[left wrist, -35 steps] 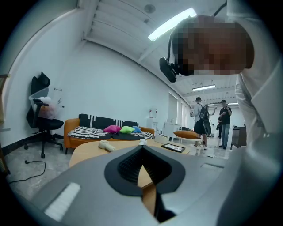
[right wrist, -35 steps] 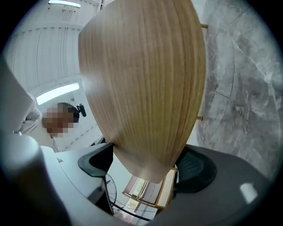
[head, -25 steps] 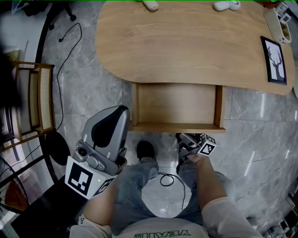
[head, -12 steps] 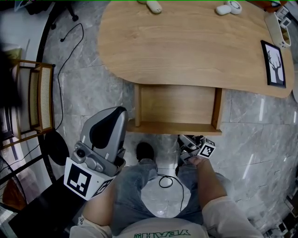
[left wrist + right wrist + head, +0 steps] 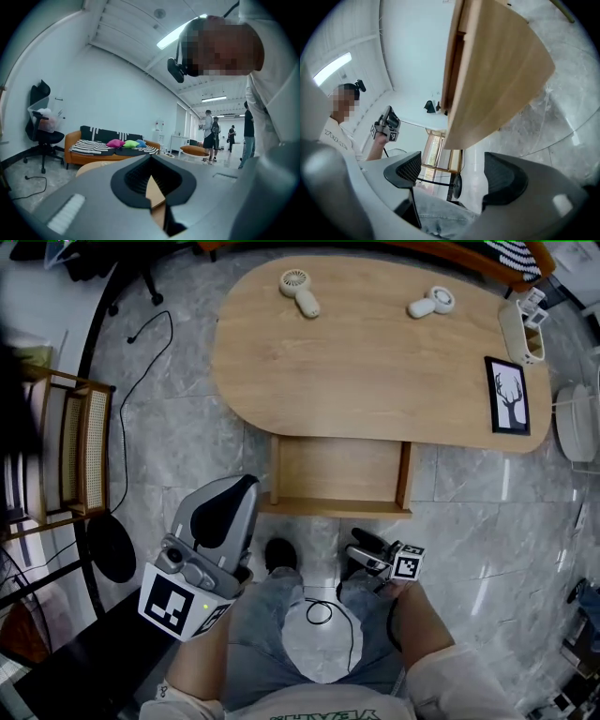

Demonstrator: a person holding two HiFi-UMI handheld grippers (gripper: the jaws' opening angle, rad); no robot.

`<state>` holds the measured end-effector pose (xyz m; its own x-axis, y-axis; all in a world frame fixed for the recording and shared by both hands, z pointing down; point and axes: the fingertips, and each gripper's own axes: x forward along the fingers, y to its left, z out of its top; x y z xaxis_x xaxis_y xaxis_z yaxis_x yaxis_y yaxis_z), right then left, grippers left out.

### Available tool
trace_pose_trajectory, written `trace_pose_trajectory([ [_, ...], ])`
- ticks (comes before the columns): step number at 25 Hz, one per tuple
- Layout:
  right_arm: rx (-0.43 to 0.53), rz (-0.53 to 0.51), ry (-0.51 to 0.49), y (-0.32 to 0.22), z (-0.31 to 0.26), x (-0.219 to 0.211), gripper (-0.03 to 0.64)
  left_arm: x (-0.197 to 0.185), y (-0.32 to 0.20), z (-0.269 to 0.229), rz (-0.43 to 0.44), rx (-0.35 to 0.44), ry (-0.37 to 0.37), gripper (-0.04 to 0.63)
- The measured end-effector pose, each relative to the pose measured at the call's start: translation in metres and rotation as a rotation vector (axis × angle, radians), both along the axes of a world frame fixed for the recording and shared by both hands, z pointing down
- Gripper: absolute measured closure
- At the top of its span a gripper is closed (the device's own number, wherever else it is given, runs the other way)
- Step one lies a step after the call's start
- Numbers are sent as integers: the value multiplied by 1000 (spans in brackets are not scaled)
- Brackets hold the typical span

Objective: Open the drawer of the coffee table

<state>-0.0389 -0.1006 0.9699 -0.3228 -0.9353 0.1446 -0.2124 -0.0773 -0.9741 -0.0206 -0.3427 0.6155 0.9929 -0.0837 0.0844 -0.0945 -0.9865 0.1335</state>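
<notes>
We judge the job all but done: the drawer (image 5: 337, 470) stands pulled out from the near edge of the desk (image 5: 375, 362), our right gripper (image 5: 356, 552) hovers just before its front, fingers apart and empty, and our left gripper (image 5: 151, 158) has its fingers closed on nothing.

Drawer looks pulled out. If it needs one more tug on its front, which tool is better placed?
Right, probably. The right tool sits just in front of the drawer, facing its front board, jaws apart and empty. The left tool is shut and off past the drawer's left corner.
</notes>
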Motion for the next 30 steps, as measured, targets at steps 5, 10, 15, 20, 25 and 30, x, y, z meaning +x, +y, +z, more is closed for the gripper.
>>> trace_pose_trajectory([
  [5,70,-96,89,10,-116,14,202,2,1,-78,-5,0,25,597],
  [10,213,-78,400,-19,-294,79,202,10,-3,-161,-18,-10,27,597],
  [15,308,31,756,-42,-493,148,206,19,-10,-249,-36,-13,25,597],
  [20,353,134,1085,-52,-658,191,215,35,-17,-348,-45,46,88,597],
  [25,324,204,1287,-53,-749,202,235,42,-11,-419,-55,93,128,597],
  [30,241,309,1325,-57,-791,219,334,43,-7,-459,-59,104,150,597],
])
